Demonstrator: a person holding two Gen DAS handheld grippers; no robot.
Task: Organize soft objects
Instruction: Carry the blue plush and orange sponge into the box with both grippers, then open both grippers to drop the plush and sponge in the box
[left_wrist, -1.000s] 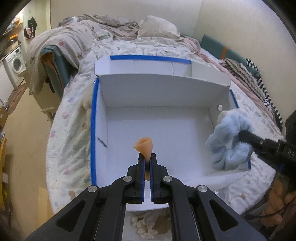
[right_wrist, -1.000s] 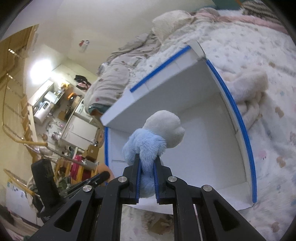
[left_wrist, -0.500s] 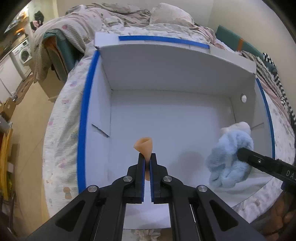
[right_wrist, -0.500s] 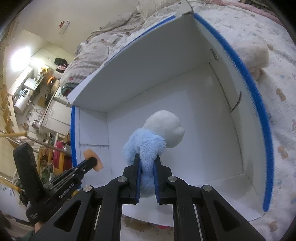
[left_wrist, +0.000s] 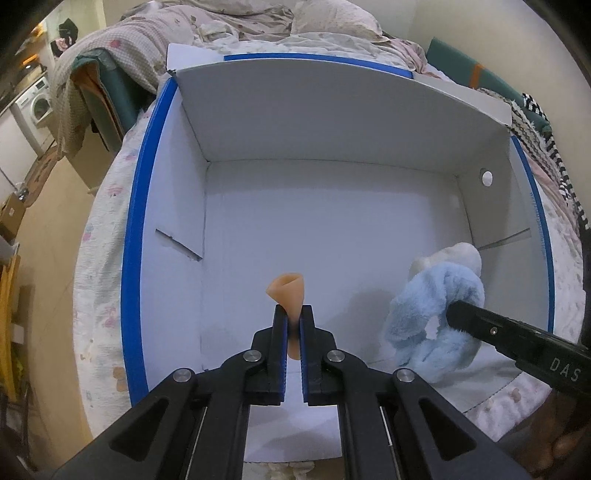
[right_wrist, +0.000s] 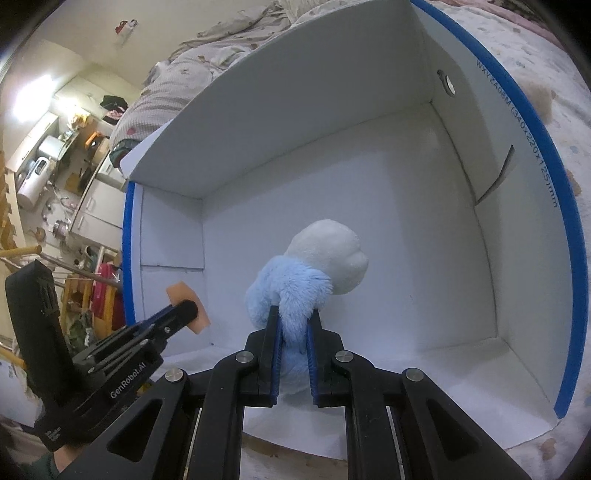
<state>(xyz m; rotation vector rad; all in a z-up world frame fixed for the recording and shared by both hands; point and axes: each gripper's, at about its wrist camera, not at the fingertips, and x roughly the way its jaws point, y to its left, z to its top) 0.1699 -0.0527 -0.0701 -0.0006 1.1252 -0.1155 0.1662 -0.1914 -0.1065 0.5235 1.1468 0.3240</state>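
Note:
A white cardboard box (left_wrist: 332, 122) with blue-taped rims lies open on a bed. My left gripper (left_wrist: 294, 314) is shut on a small peach-coloured soft cone (left_wrist: 287, 288), held over the near left part of the box floor. My right gripper (right_wrist: 294, 317) is shut on a fluffy blue and white plush toy (right_wrist: 317, 269), held low over the near right part of the floor. In the left wrist view the plush toy (left_wrist: 436, 314) and a right finger (left_wrist: 480, 325) show at the right. The right wrist view shows the left gripper (right_wrist: 184, 314) with the cone (right_wrist: 181, 291) at the lower left.
The box wall (right_wrist: 295, 110) rises behind both toys, and its floor (left_wrist: 314, 229) is bare. A bed (left_wrist: 107, 258) with a patterned sheet surrounds the box, with crumpled bedding (left_wrist: 229, 26) behind. A washing machine (left_wrist: 37, 107) and kitchen clutter (right_wrist: 66, 155) lie to the left.
Both grippers have sunk from above the rim down into the box with their toys. The box fills more of each view, and both grips are unchanged.

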